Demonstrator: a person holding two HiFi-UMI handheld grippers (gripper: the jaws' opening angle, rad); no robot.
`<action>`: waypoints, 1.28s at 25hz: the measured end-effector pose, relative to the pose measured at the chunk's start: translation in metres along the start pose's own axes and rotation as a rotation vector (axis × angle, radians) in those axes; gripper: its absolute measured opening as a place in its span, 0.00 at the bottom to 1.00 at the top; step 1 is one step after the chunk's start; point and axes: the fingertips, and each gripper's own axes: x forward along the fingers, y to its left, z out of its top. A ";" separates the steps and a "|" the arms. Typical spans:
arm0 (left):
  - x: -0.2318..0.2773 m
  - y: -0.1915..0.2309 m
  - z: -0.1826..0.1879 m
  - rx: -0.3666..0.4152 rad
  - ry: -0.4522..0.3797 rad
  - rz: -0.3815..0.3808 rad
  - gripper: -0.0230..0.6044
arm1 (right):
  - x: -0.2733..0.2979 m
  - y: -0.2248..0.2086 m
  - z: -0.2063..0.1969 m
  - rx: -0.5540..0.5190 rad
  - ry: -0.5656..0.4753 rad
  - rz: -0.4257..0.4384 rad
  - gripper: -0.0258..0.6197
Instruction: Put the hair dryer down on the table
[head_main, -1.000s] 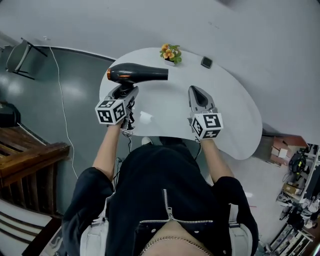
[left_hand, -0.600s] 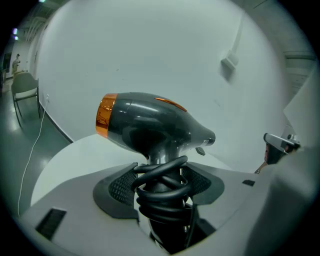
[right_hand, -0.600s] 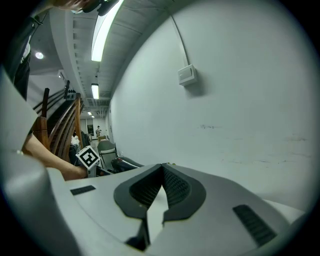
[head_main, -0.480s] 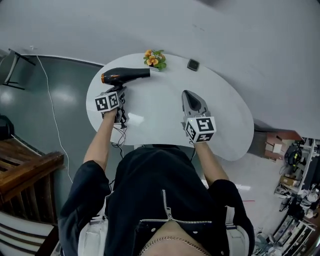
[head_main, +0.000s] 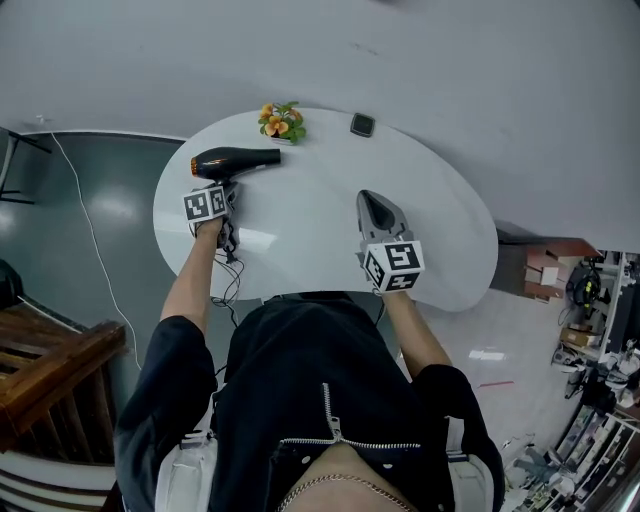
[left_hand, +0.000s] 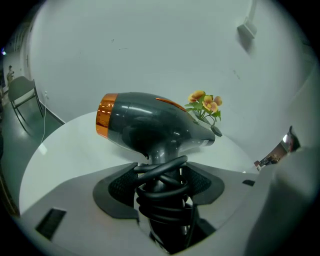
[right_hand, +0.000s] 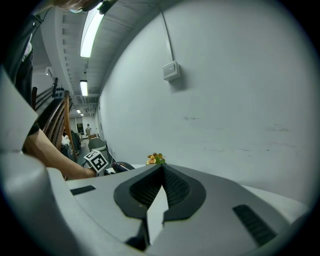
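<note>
A dark grey hair dryer (head_main: 232, 161) with an orange rear ring is held over the left part of the white oval table (head_main: 310, 215), its nozzle pointing right. My left gripper (head_main: 222, 192) is shut on its handle, which has the black cord wound round it (left_hand: 162, 197). In the left gripper view the hair dryer's body (left_hand: 150, 125) stands upright above the jaws. My right gripper (head_main: 377, 212) is shut with nothing in it, hovering over the table's middle right; its pads (right_hand: 172, 187) meet at the tips.
A small pot of orange flowers (head_main: 281, 122) and a small dark square object (head_main: 362, 125) sit at the table's far edge. A white wall rises behind the table. A loose white cable (head_main: 85, 215) runs over the grey floor at the left.
The hair dryer and my left gripper have moved away from me and lower, toward the table's far left. My right gripper has drifted slightly left. The head camera has risen or pulled back.
</note>
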 end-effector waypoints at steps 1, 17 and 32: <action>0.001 0.001 -0.001 0.004 0.007 0.011 0.49 | -0.001 -0.001 -0.001 0.003 0.002 -0.005 0.05; 0.002 0.003 -0.016 0.088 0.021 0.049 0.50 | -0.006 0.005 -0.007 0.006 0.016 -0.011 0.05; -0.099 -0.012 -0.010 0.296 -0.170 0.073 0.18 | 0.000 0.044 -0.002 -0.002 -0.019 0.060 0.05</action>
